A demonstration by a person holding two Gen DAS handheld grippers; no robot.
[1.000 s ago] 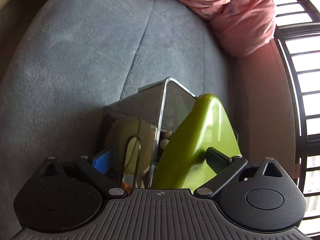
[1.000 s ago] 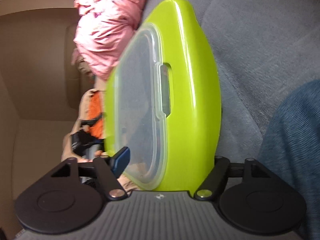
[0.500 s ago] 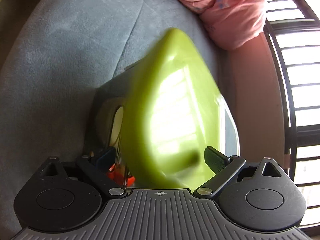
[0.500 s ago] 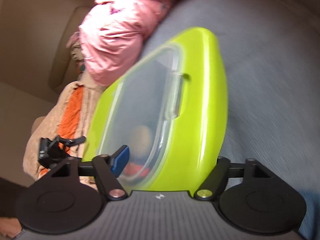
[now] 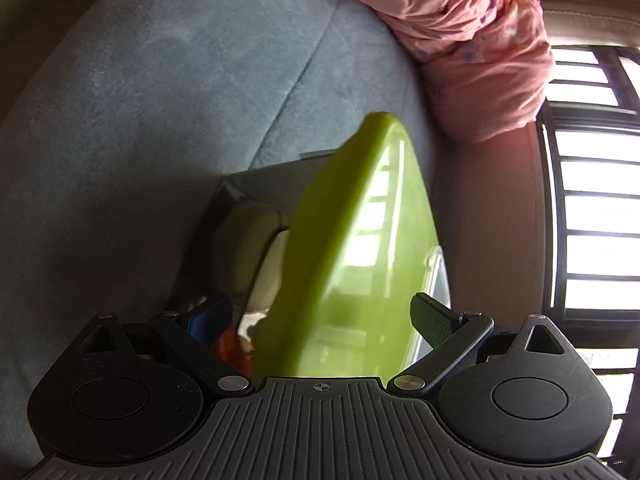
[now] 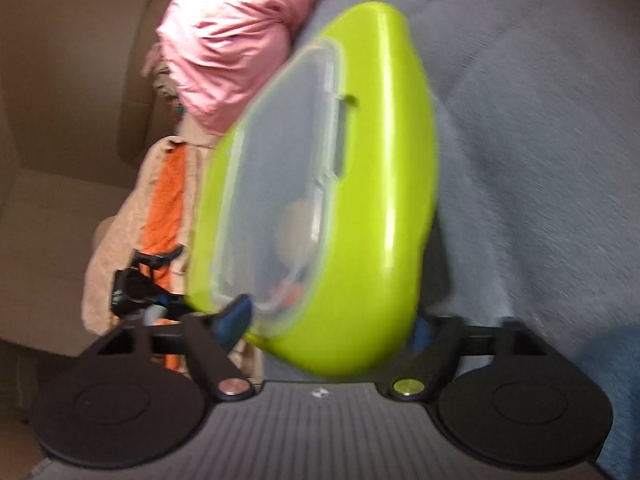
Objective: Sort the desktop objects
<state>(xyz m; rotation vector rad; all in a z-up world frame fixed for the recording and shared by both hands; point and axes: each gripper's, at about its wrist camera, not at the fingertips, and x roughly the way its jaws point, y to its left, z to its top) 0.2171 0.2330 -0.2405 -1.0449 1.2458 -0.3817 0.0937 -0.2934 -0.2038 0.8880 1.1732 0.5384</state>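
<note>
Green box (image 6: 380, 184) with a clear lid (image 6: 280, 184) stands on edge, tilted, over a grey-blue cushioned seat (image 5: 140, 128), between the fingers of both grippers. Right gripper (image 6: 332, 320): jaws opening, box between them; blue left pad (image 6: 234, 316) at the lid's rim, contact unclear through motion blur. Left gripper (image 5: 316, 316): jaws set wide, green box and a smoky clear container (image 5: 248, 208) between them; ribbed right pad (image 5: 430, 320) looks just off the box's glossy side, whether it presses cannot be told. Orange bits (image 5: 232, 352) show low beside the box. Pink bundled cloth (image 5: 472, 40) lies behind. Barred window (image 5: 592, 208) beyond. Beige and orange fabric (image 6: 160, 200) beside the box in the right view.
</note>
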